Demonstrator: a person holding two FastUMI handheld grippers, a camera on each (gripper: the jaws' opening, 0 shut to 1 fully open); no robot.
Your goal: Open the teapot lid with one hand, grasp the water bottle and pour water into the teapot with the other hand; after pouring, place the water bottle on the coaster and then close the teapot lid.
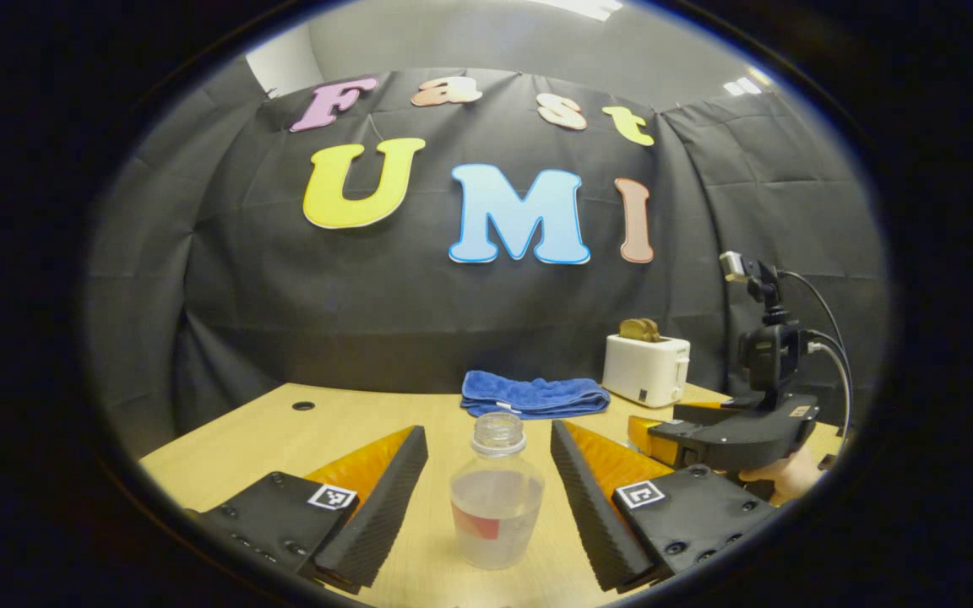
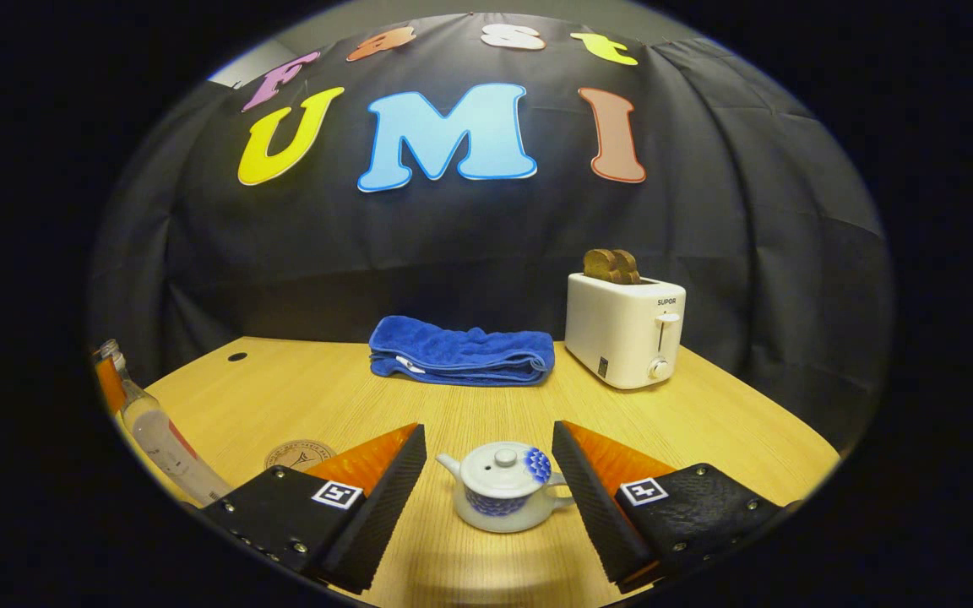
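The left gripper [image 1: 489,498] is standing wide open around the water bottle [image 1: 497,498], its fingers on either side and clear of it, gripping nothing. The bottle is standing upright and uncapped near the front edge of the worktop [image 1: 284,431], partly filled. The right gripper [image 2: 489,494] is likewise gaping wide with the teapot [image 2: 499,490] sitting between its fingers, untouched; the lid [image 2: 503,469] is resting on the pot, its small knob pointing up.

The step in hand looks like the opening grasp on both things. For the lid, the right gripper is needing to come in higher and centred, so the fingers are closing on the knob alone and lifting straight up rather than nudging the spout or handle. For the bottle, the left gripper is best closing on the body below the neck, squarely, since an open, light bottle is liable to tip or slop.

The coaster [image 2: 299,454] is lying on the worktop left of the teapot, near the front edge, between pot and bottle in the right gripper view. A folded blue towel [image 2: 461,350] and a toaster [image 2: 626,329] are sitting along the back edge, well apart from the work, so the middle of the worktop is offering open room for tilting and pouring
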